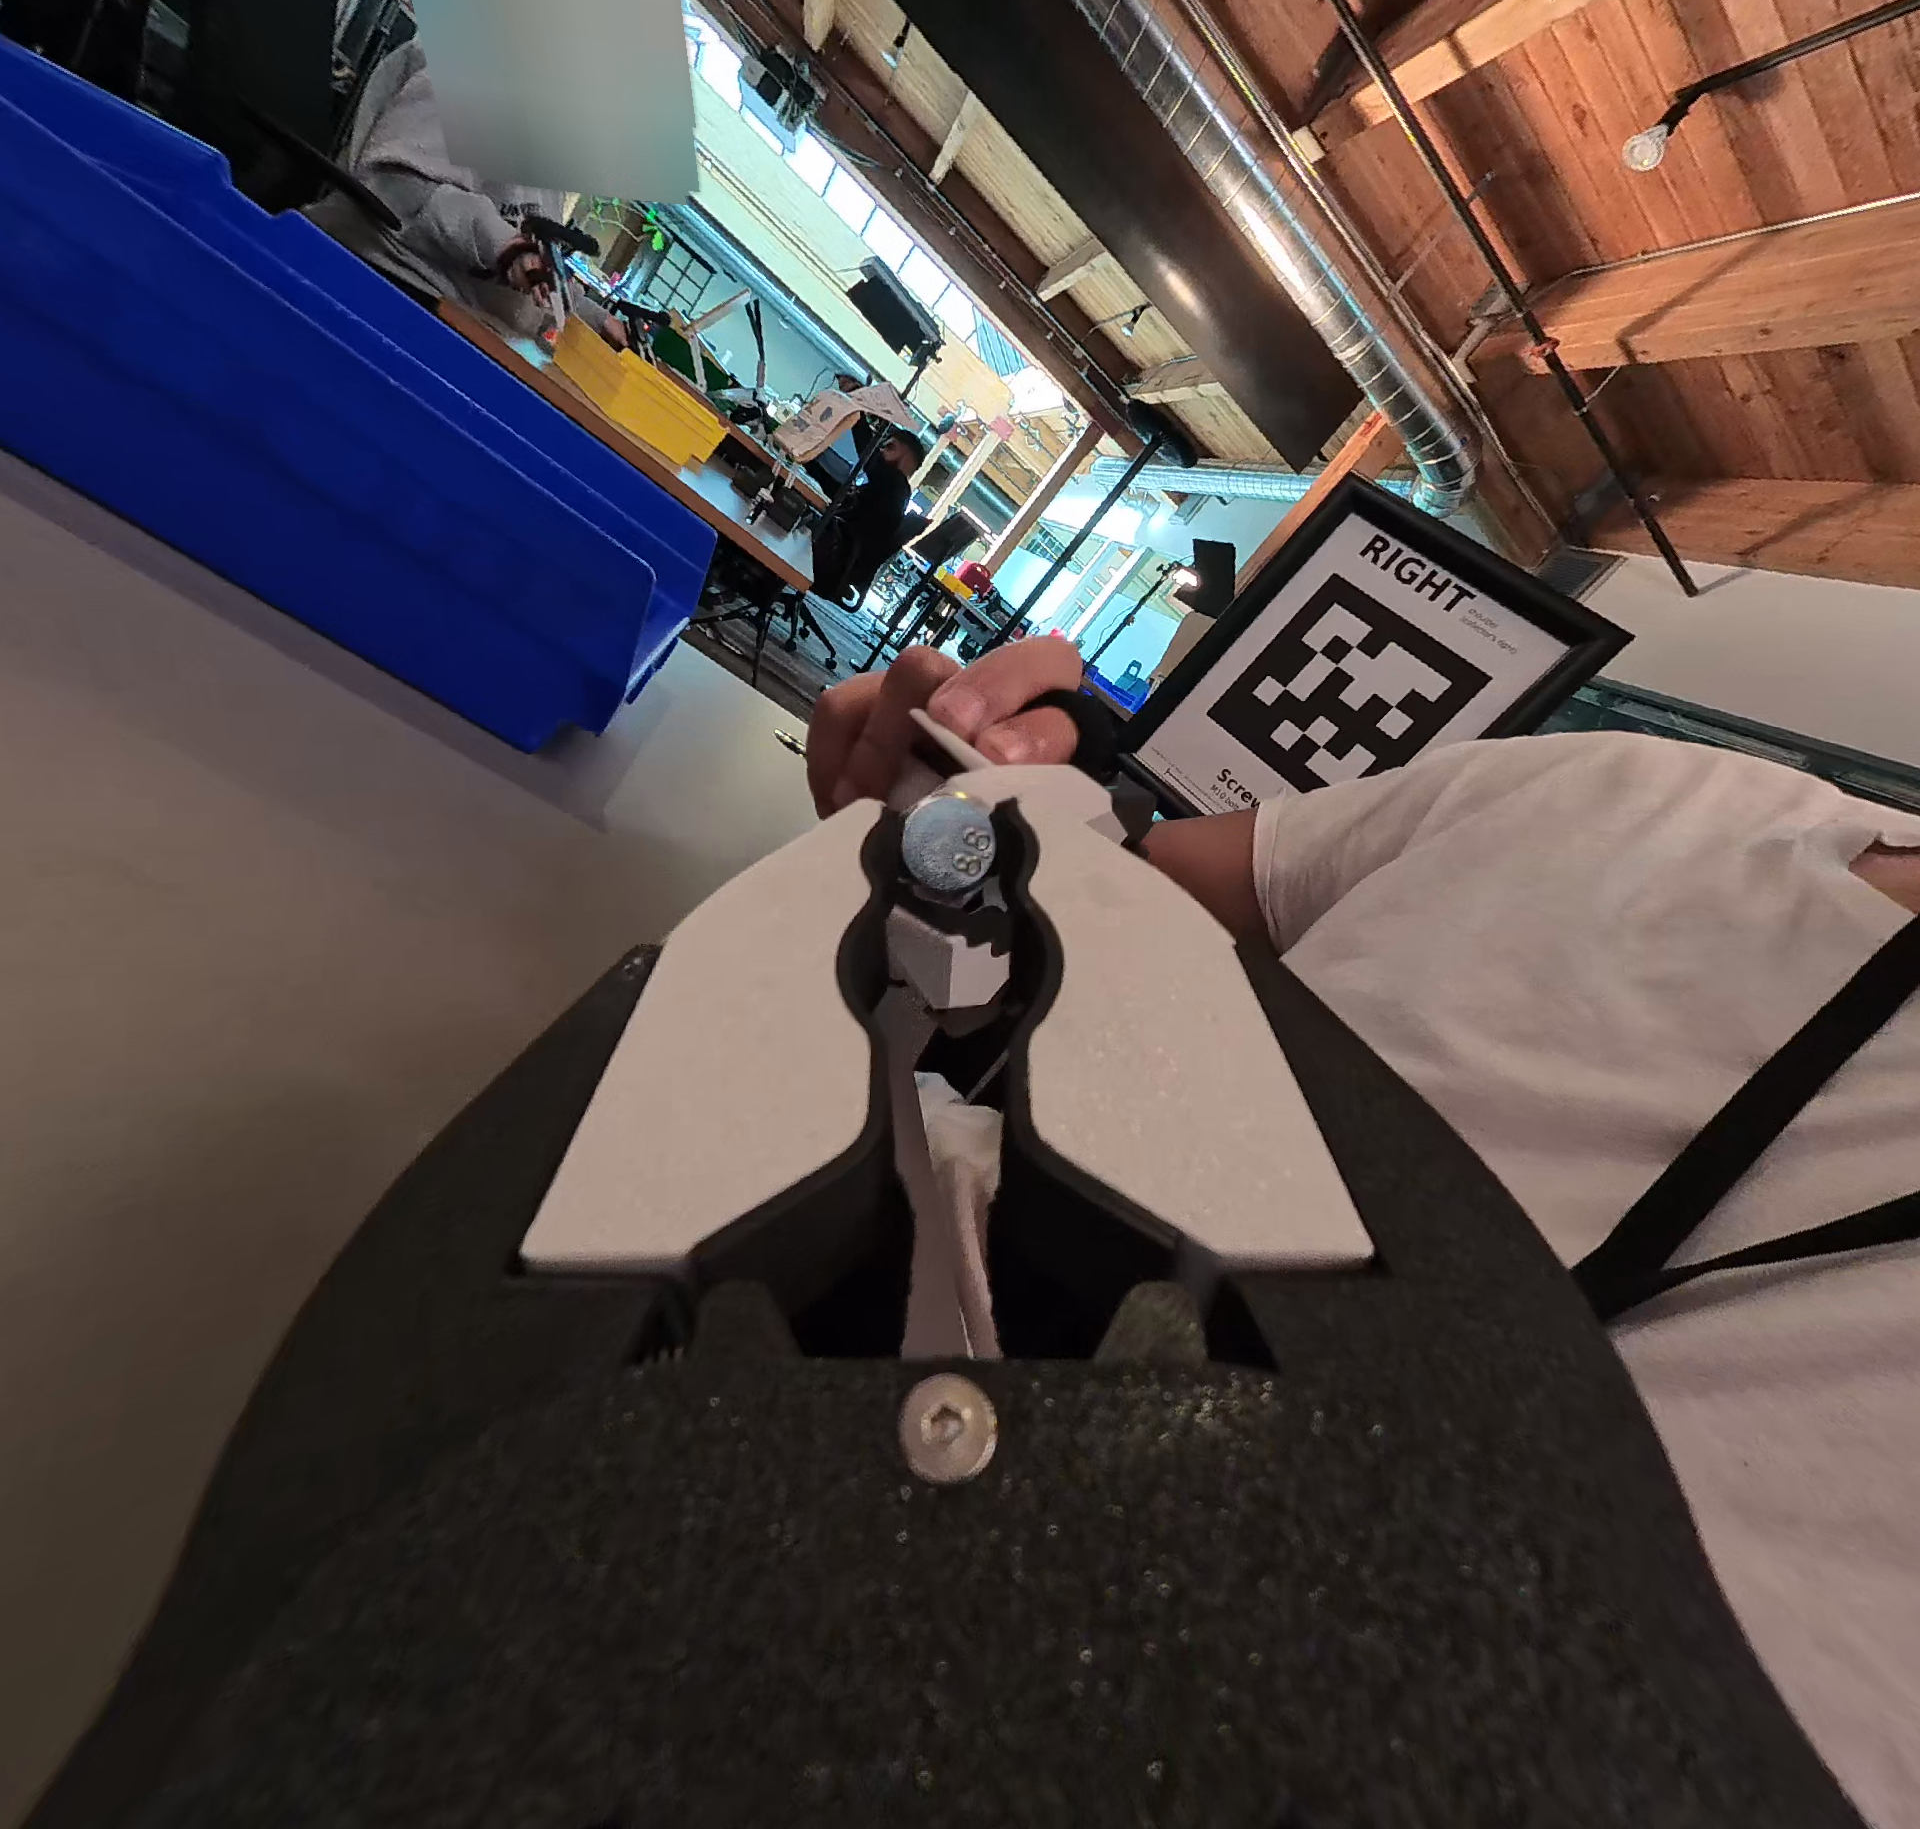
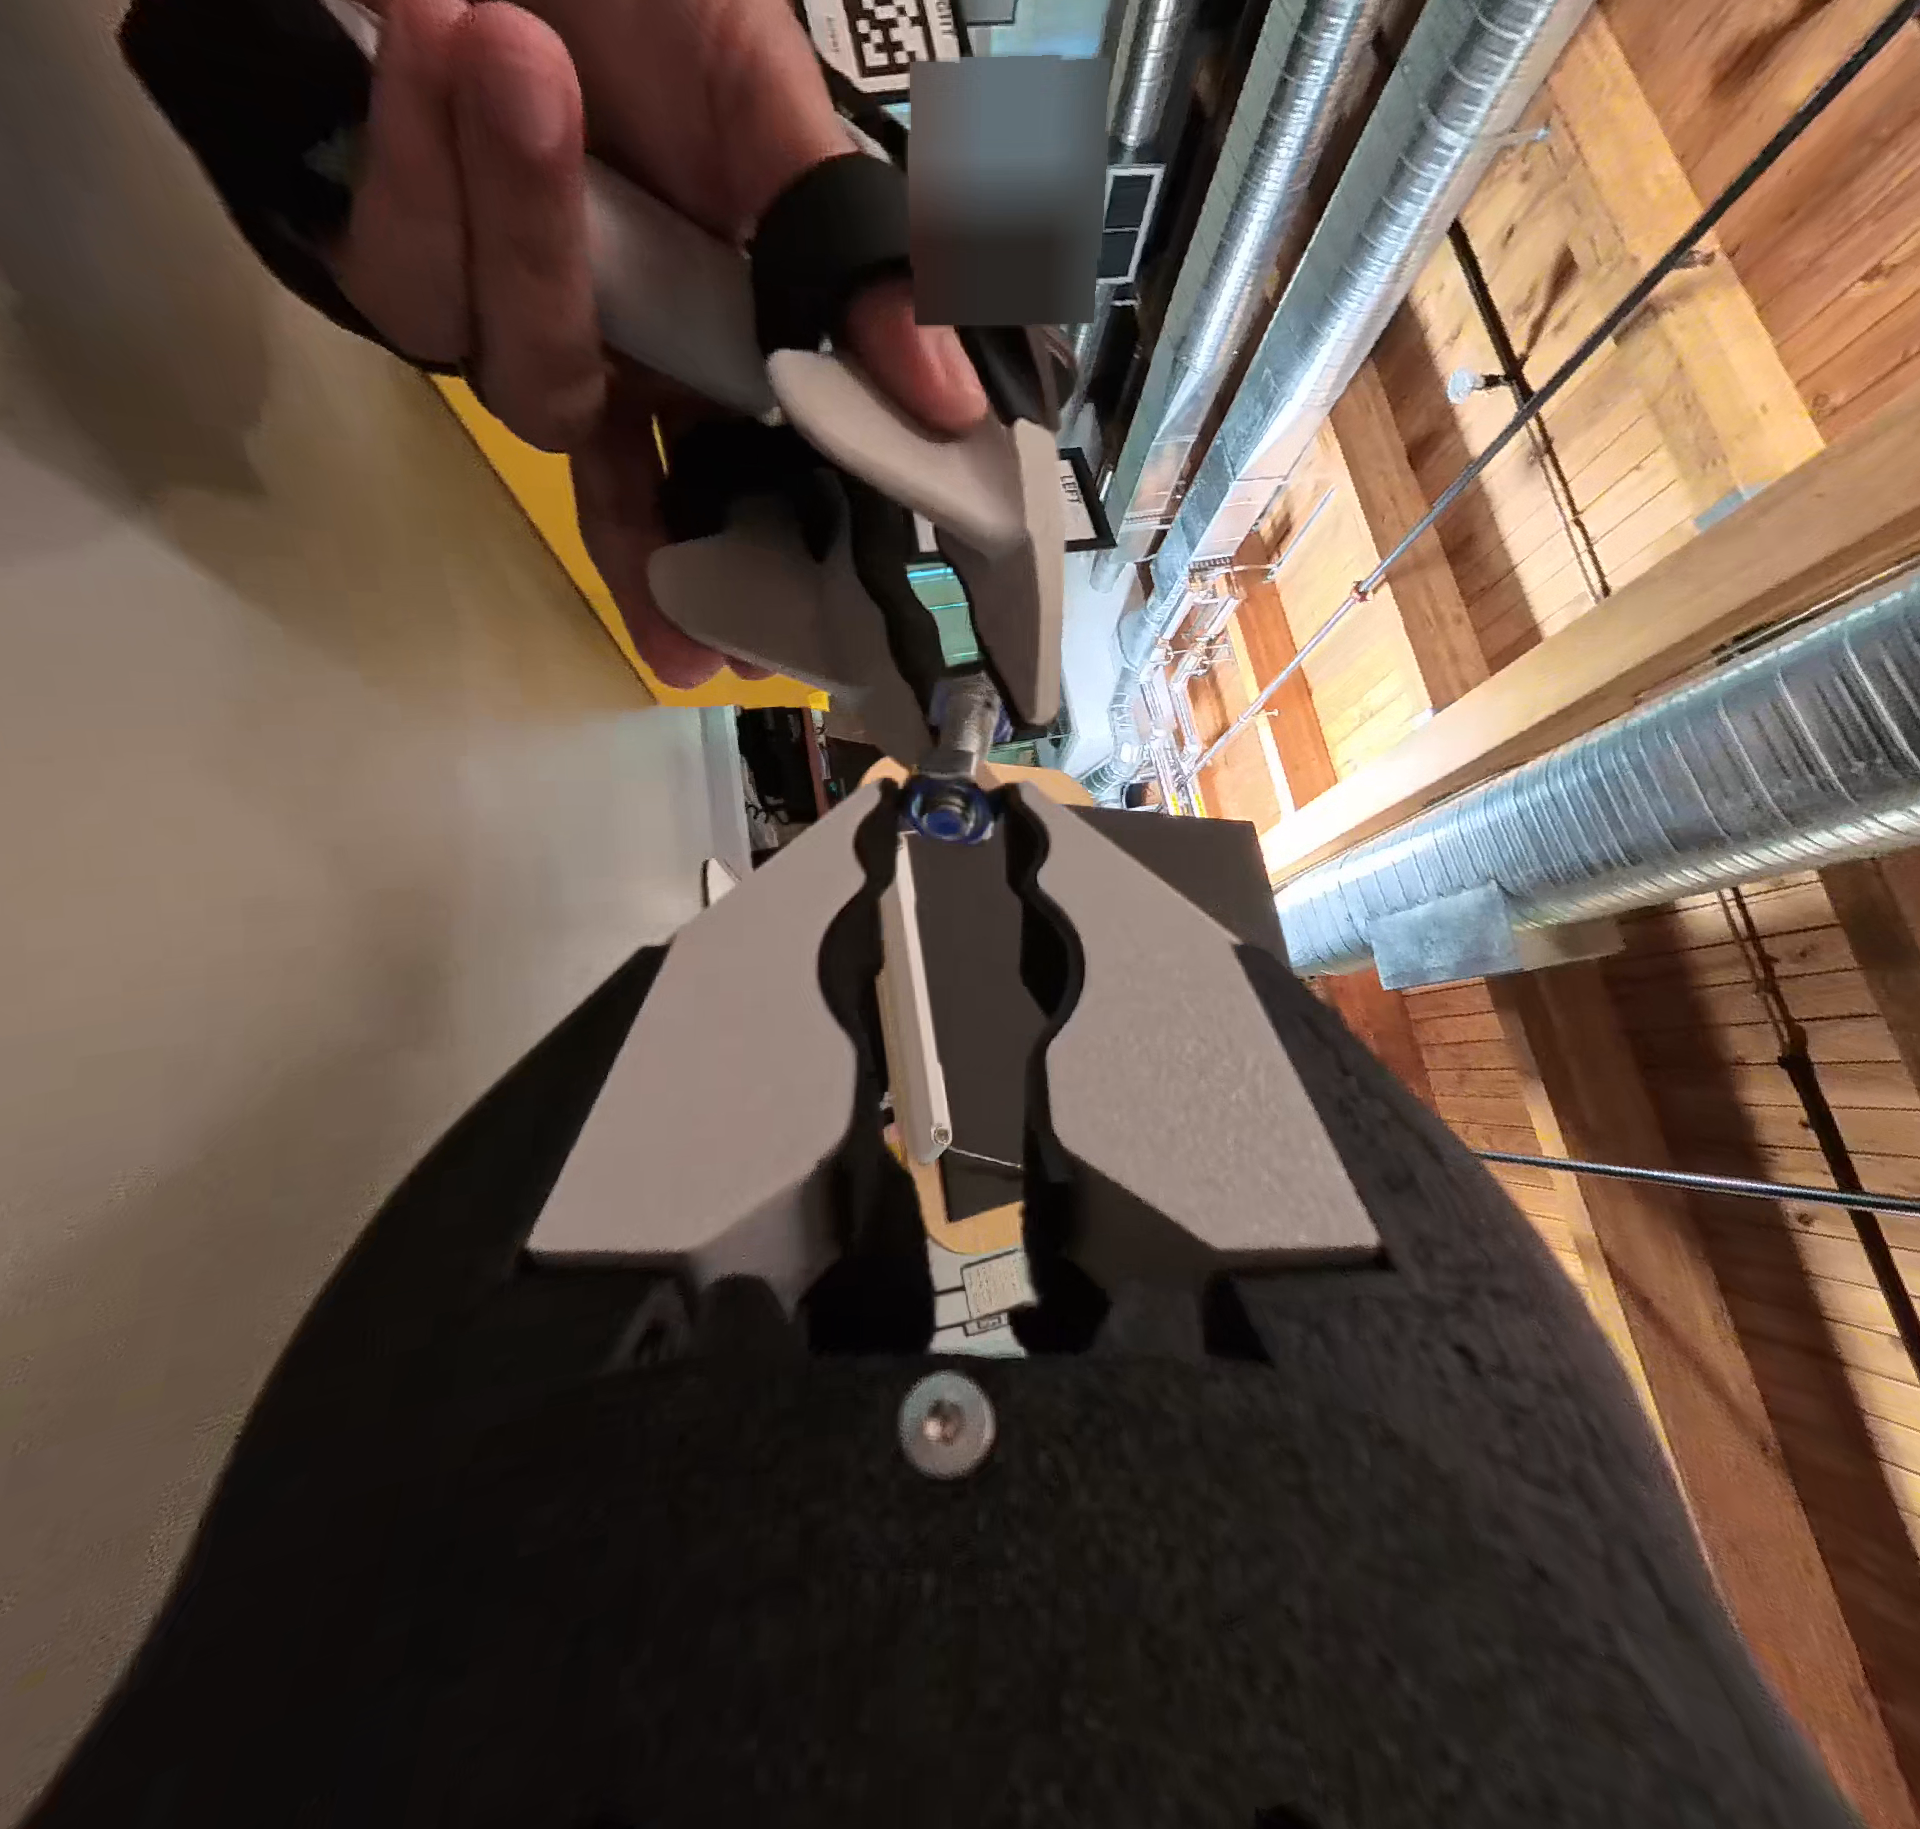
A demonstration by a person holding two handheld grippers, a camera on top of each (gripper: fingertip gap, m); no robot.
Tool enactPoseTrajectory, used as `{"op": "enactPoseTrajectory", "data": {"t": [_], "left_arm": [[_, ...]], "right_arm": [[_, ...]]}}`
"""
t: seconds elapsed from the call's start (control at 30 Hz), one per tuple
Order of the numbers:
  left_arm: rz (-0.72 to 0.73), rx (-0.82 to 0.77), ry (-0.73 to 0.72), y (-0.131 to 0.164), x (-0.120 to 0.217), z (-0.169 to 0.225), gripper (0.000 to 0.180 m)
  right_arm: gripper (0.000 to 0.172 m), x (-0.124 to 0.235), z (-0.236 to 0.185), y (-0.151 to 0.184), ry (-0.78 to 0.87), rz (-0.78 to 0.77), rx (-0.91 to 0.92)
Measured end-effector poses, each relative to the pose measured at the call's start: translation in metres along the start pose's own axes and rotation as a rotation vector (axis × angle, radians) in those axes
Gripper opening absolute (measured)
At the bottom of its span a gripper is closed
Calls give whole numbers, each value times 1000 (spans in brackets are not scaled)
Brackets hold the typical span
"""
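Observation:
In the left wrist view my left gripper [image 1: 948, 844] is shut on the round silver head of a bolt [image 1: 948, 837], with both grey fingertips against it. Just beyond it are a hand [image 1: 935, 709] and the other gripper's grey finger [image 1: 1060, 792]. In the right wrist view my right gripper [image 2: 948, 813] is shut on a nut with a blue insert [image 2: 945, 820], which sits on the end of the bolt's threaded shaft [image 2: 964, 725]. The left gripper's grey fingers [image 2: 790, 616] hold the bolt's far end, with a hand [image 2: 499, 169] on its handle.
A blue bin [image 1: 312, 429] stands on the white table [image 1: 208, 948] at the left. A framed sign with a black-and-white marker [image 1: 1371, 667] stands behind. A person's white shirt [image 1: 1558, 1052] fills the right. A yellow bin [image 2: 540, 491] shows behind the hand. The tips of both grippers are at nearly the same place.

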State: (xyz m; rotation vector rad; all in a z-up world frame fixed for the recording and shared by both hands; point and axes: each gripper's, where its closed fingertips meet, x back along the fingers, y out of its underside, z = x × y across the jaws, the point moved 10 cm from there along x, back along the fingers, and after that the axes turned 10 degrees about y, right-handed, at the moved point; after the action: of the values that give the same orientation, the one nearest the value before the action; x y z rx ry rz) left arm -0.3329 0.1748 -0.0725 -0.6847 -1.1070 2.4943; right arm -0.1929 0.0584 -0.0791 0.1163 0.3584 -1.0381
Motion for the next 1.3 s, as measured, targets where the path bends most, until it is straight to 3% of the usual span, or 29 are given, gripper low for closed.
{"op": "enactPoseTrajectory", "data": {"t": [0.07, 0.17, 0.33, 0.47, 0.53, 0.6, 0.67, 0.73, 0.83, 0.93, 1.03, 1.13, 1.27, 1.3], "left_arm": [[-7, -7, 5, 0, -1, 1, 17], [-44, -42, -34, 1, -1, 1, 17], [-93, -118, -79, 1, -2, 2, 17], [-86, -159, -66, 0, -2, 3, 18], [-66, -158, -56, -1, -4, 3, 17], [-83, -164, -64, 0, -5, 3, 17], [-82, -166, -80, 0, -5, 4, 18], [-49, -150, -86, -1, -3, 4, 18], [22, -75, -106, -3, 1, -1, 17], [98, 19, -124, -2, 4, -8, 17], [174, 98, -83, 0, 6, -11, 17], [214, 146, -34, 2, 5, -11, 17], [238, 174, 17, 2, 3, -10, 17], [248, 180, 31, 2, 3, -9, 17]], "right_arm": [[19, 1, 2, 0, -24, 2, -57], [19, -2, 11, 6, -181, -61, -372], [19, -12, 19, 29, -538, -172, -1164], [19, -19, 5, 48, -847, -236, -2031], [19, -21, -1, 49, -909, -270, -2212], [21, -19, -2, 46, -887, -286, -2172], [34, -18, 3, 45, -805, -264, -2084], [46, -17, 9, 45, -705, -285, -1886], [48, -12, 16, 38, -478, -323, -1308], [48, -4, 15, 13, -203, -259, -661], [45, 1, 1, -9, -84, -139, -244], [44, -4, -4, -11, -50, -135, -142], [17, -9, -1, -10, 27, -111, -58], [17, -10, 0, -10, 36, -114, -59]]}}
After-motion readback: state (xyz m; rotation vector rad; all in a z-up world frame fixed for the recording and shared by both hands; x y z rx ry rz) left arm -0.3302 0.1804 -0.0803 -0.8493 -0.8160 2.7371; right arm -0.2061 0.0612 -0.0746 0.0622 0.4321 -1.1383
